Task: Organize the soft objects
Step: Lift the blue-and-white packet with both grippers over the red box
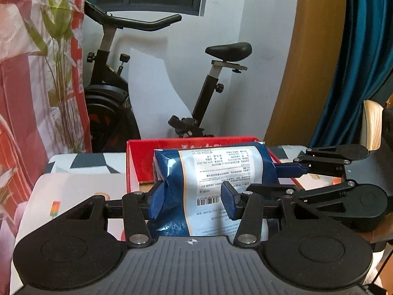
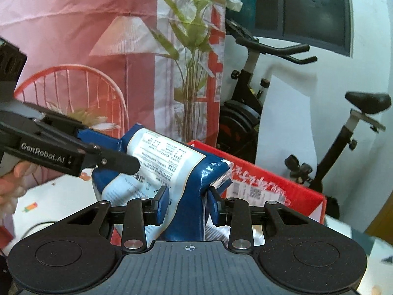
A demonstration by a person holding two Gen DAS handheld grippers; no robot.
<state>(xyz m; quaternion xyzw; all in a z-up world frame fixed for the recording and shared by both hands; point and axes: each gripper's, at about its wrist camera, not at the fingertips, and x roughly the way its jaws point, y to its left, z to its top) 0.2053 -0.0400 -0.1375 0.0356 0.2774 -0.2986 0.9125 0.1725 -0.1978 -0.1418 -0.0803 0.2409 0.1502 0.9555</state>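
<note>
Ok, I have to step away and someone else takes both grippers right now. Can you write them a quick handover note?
Left gripper: shut on the blue and white soft pack, near its barcode end.
Right gripper: shut on the same pack's other, crimped end.
The pack is held up in the air between both grippers, in front of the open red box.
Done: pack picked up with both grippers.
Left: probably set it in the red box, then release both.

Each gripper (image 1: 194,200) is black with blue ribbed pads (image 1: 157,202) (silver screws at the pivots). The left gripper (image 2: 118,152) bears white "GenRobot.AI" lettering.
</note>
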